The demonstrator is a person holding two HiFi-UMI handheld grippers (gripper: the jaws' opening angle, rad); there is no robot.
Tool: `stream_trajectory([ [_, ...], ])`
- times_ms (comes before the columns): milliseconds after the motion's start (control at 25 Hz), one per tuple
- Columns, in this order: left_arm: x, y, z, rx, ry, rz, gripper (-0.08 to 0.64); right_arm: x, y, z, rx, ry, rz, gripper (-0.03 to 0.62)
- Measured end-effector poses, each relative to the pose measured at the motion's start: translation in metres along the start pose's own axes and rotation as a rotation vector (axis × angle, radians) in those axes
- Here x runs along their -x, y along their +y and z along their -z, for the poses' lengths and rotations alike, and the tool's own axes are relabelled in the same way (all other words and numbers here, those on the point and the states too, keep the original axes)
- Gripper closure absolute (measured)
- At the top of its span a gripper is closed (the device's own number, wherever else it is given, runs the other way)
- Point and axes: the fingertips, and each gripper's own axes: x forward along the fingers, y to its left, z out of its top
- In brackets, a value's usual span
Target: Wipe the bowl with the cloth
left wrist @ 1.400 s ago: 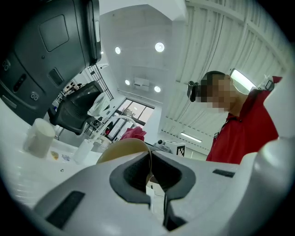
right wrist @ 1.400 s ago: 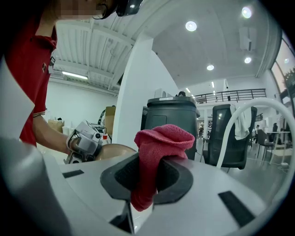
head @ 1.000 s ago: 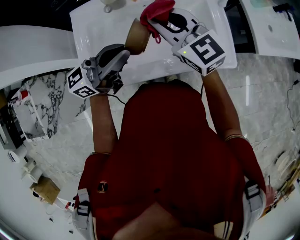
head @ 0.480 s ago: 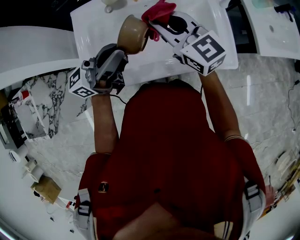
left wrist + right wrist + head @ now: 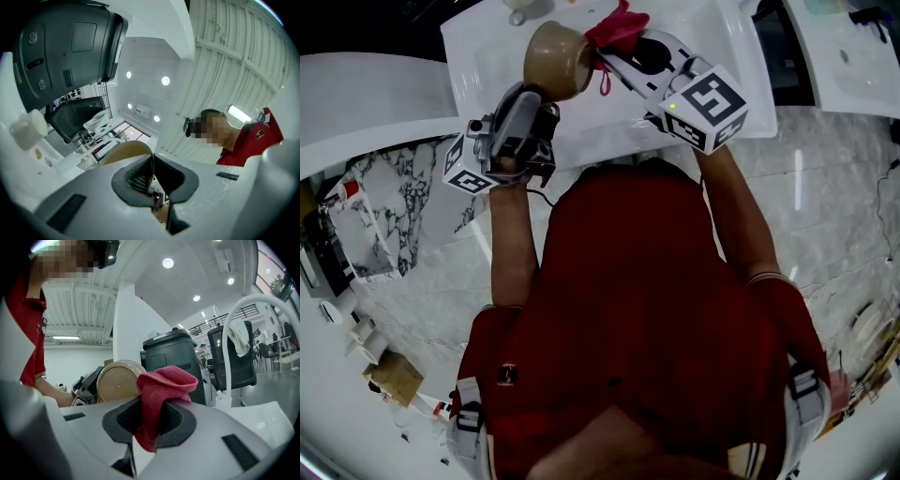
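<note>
A tan bowl (image 5: 555,60) is held up over the white table (image 5: 478,66), tipped on its side. My left gripper (image 5: 546,101) is shut on the bowl's rim (image 5: 133,149), the thin wall pinched between the dark pads. My right gripper (image 5: 614,52) is shut on a red cloth (image 5: 617,26), which bunches out above the jaws (image 5: 161,385). In the right gripper view the bowl's round base (image 5: 117,380) faces the camera just left of the cloth. The cloth sits right beside the bowl; whether they touch is not clear.
A white object (image 5: 525,11) stands on the table's far edge. A dark bin (image 5: 173,357) and an office chair (image 5: 232,357) stand behind the bowl. A second white table (image 5: 848,47) lies at the right. The floor is marble-patterned (image 5: 384,216).
The left gripper has swung the bowl up and to the left, turning it more onto its side. The right gripper with the cloth has stayed close beside it, shifting slightly.
</note>
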Motion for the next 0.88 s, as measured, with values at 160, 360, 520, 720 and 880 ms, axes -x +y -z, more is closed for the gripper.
stream_trajectory([
  [160, 0.001, 0.004, -0.007, 0.007, -0.052, -0.024, 0.538, -0.002, 0.007, 0.005, -0.004, 0.01, -0.016, 0.538],
  [360, 0.003, 0.011, -0.011, 0.004, -0.098, -0.074, 0.539, -0.004, 0.018, 0.014, -0.006, 0.028, -0.035, 0.537],
  [520, 0.005, 0.015, -0.012, 0.007, -0.139, -0.117, 0.538, -0.004, 0.027, 0.019, -0.008, 0.039, -0.052, 0.537],
  [720, 0.007, 0.019, -0.014, 0.011, -0.185, -0.17, 0.538, -0.006, 0.04, 0.023, -0.009, 0.046, -0.075, 0.537],
  [880, 0.012, 0.026, -0.013, -0.004, -0.194, -0.228, 0.538, -0.008, 0.05, 0.023, -0.005, 0.049, -0.095, 0.538],
])
